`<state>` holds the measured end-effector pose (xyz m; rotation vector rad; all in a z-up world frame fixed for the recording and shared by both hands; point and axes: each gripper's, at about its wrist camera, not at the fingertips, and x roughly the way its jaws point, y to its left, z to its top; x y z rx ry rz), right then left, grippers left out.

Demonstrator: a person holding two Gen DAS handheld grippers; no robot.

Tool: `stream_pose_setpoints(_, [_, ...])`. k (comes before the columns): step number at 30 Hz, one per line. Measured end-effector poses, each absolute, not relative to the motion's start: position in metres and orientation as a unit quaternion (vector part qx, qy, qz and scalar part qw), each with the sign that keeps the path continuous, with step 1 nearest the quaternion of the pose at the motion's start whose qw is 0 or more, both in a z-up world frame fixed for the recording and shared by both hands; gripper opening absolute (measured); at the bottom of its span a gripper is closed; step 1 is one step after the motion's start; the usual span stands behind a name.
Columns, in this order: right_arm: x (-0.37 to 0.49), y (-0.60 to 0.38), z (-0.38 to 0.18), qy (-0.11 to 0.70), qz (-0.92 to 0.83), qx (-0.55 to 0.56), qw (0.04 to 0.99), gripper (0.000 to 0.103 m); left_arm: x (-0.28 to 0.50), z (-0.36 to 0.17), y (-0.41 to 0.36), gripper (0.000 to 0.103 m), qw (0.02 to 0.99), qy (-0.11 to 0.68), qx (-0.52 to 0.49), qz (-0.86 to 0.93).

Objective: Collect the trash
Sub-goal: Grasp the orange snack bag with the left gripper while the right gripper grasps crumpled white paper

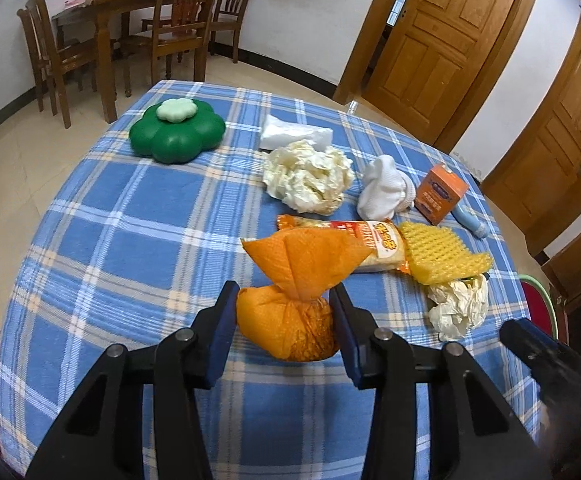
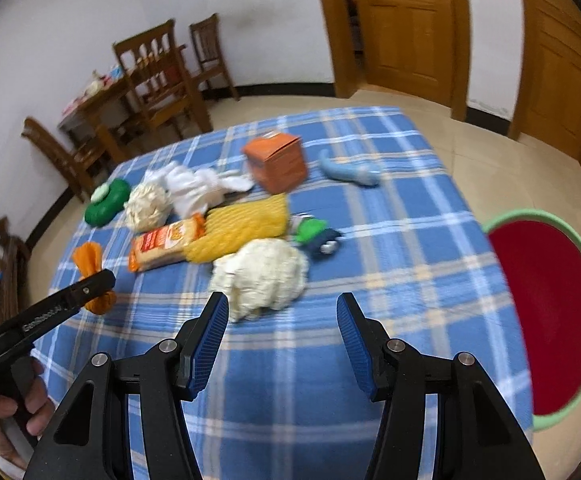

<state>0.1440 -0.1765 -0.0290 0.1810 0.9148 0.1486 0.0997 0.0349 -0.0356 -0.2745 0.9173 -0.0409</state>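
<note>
My left gripper (image 1: pixel 284 292) is shut on an orange foam-net wad (image 1: pixel 286 320); its pads press the wad's lower bulge from both sides, just over the blue checked tablecloth (image 1: pixel 130 240). In the right wrist view the same wad (image 2: pixel 90 264) sits in the left gripper (image 2: pixel 90 284) at the table's left edge. My right gripper (image 2: pixel 282 298) is open with nothing between its fingers. A crumpled cream paper ball (image 2: pixel 262 276) lies just beyond its left fingertip. Behind it lie a yellow foam net (image 2: pixel 242 228) and an orange snack wrapper (image 2: pixel 166 244).
A red basin with a green rim (image 2: pixel 502 216) stands off the table's right edge. Further back are an orange carton (image 2: pixel 278 162), a white cloth (image 2: pixel 194 192), a second cream paper ball (image 1: pixel 306 176), a blue object (image 2: pixel 350 172) and a green flower-shaped box (image 1: pixel 176 132). Wooden chairs (image 1: pixel 178 28) stand beyond.
</note>
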Motion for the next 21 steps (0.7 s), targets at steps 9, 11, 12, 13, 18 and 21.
stream_pose_setpoints(9, [0.170, -0.150, -0.047, 0.454, 0.084, 0.064, 0.885, 0.066, 0.100, -0.042, 0.046, 0.046, 0.884, 0.444, -0.143, -0.014])
stream_pose_setpoints(11, [0.174, -0.149, -0.052, 0.459, 0.084, 0.064, 0.882, 0.066, 0.100, -0.043, 0.047, 0.046, 0.884, 0.444, -0.145, -0.015])
stream_pose_setpoints(12, [0.175, -0.149, -0.054, 0.461, 0.084, 0.065, 0.881, 0.066, 0.100, -0.043, 0.047, 0.046, 0.884, 0.444, -0.145, -0.015])
stream_pose_setpoints(13, [0.175, -0.148, -0.057, 0.464, 0.082, 0.066, 0.880, 0.066, 0.100, -0.043, 0.047, 0.046, 0.884, 0.444, -0.146, -0.016])
stream_pose_setpoints(18, [0.175, -0.147, -0.063, 0.464, 0.078, 0.058, 0.881, 0.046, 0.100, -0.043, 0.046, 0.046, 0.883, 0.445, -0.146, -0.017])
stream_pose_setpoints(21, [0.173, -0.151, -0.064, 0.464, 0.081, 0.063, 0.880, 0.037, 0.098, -0.043, 0.043, 0.046, 0.883, 0.446, -0.146, -0.019])
